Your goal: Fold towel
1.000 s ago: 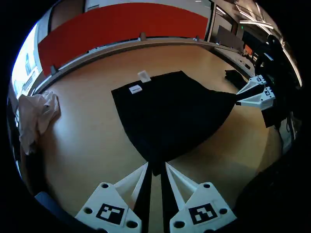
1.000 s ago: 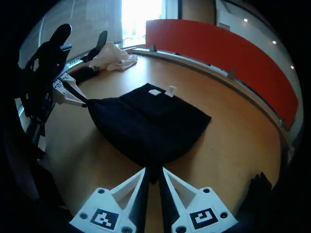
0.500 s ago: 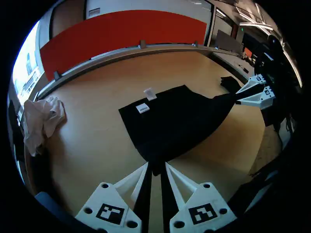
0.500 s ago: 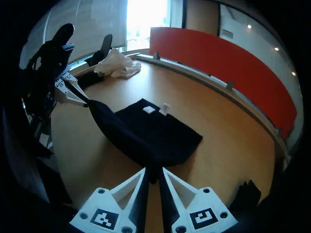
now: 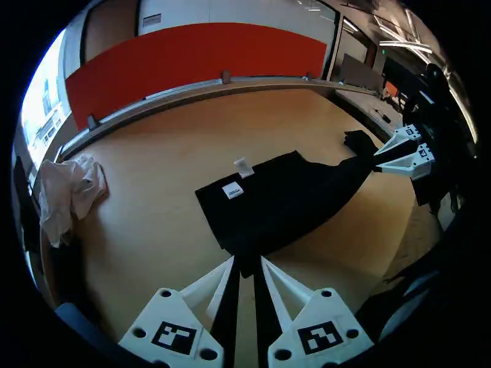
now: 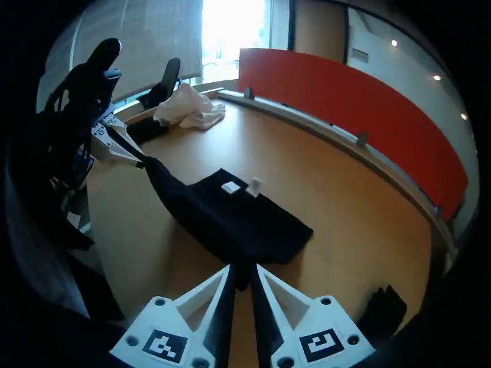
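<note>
A black towel [image 5: 282,196] with white tags [image 5: 232,191] lies partly on the wooden table, its near edge lifted off the surface. My left gripper [image 5: 245,270] is shut on one near corner of it. In the left gripper view the right gripper [image 5: 375,164] pinches the other corner, off to the right. In the right gripper view the black towel [image 6: 239,221] stretches from my right gripper [image 6: 243,273], shut on its corner, up to the left gripper [image 6: 142,162] at the left. The far part of the towel rests flat on the table.
A crumpled white cloth [image 5: 67,190] lies at the table's left edge, also seen as the white cloth [image 6: 187,107] in the right gripper view. A small black cloth [image 5: 359,140] sits near the table's right edge. A red partition [image 5: 196,55] runs along the far side.
Both grippers have risen and drawn back with the towel's near edge. The towel has slid and now looks smaller and farther off, with less of it lying flat.
</note>
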`<state>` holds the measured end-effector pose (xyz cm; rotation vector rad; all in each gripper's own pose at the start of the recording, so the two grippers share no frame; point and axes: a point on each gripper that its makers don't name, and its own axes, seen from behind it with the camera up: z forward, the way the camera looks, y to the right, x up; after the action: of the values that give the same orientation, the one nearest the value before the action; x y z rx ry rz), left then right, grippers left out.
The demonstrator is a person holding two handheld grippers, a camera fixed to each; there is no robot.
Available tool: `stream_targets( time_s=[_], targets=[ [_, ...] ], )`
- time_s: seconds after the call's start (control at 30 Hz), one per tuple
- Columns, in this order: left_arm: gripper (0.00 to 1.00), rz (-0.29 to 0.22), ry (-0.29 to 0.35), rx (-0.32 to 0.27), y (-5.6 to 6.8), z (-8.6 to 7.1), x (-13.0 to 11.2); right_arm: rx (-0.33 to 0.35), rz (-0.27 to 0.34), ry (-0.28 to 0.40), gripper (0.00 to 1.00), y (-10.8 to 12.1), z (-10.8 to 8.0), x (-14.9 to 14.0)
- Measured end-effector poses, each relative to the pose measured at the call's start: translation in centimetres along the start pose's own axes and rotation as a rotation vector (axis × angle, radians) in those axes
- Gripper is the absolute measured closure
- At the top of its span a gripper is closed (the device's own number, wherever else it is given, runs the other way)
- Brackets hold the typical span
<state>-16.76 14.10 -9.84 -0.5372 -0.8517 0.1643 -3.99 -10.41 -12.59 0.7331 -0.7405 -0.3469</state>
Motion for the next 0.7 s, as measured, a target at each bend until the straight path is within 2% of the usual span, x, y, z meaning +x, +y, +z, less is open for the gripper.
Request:
stream_targets(
  time_s=[0.27, 0.7],
  targets=[
    [0.85, 0.007, 0.005, -0.007, 0.4, -1.0, 0.5, 0.003, -0.008, 0.000, 0.84, -0.2, -1.0, 0.5],
    [0.85, 0.000, 0.008, -0.010, 0.5, -0.9, 0.7, 0.008, -0.007, -0.014, 0.84, -0.1, -0.9, 0.2]
  ],
)
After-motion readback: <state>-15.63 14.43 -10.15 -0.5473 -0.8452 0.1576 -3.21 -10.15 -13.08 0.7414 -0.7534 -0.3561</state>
